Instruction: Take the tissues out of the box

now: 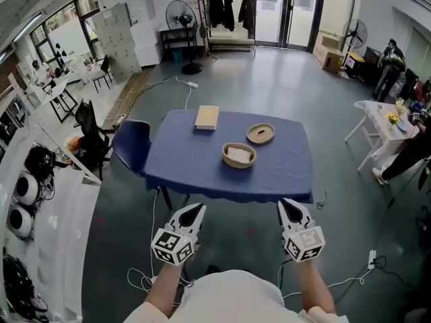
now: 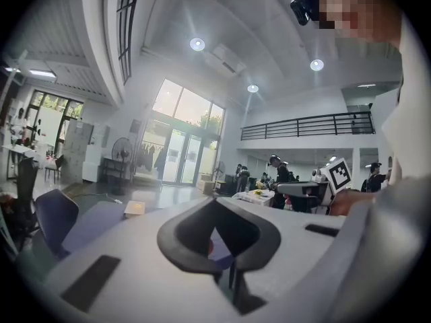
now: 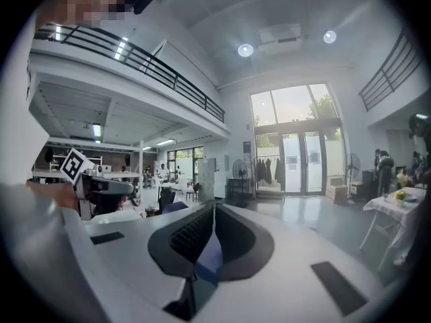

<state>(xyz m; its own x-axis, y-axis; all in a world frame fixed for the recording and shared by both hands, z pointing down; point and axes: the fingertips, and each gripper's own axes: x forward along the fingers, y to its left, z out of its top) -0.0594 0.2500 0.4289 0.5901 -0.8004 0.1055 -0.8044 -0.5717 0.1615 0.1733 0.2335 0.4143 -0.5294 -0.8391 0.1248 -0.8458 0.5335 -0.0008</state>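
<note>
- The left gripper is hanging low at the near edge of the head view, short of the table; its own view is showing the two dark jaws meeting at their tips with nothing between them.
- The right gripper is hovering level with it, well apart to the right, and its jaws are pressing together too, empty (only a strip of the blue cloth is showing through the gap behind the tips).
- Neither gripper is touching anything on the table.
- A round basket is sitting open near the middle of the blue cloth, and a white pile of tissues is lying inside it.
- A round lid is lying flat just beyond the basket, up and to the right, apart from it.
- A flat tan box is resting near the far edge, left of the lid.
- A blue chair is standing against the table's left side.
</note>
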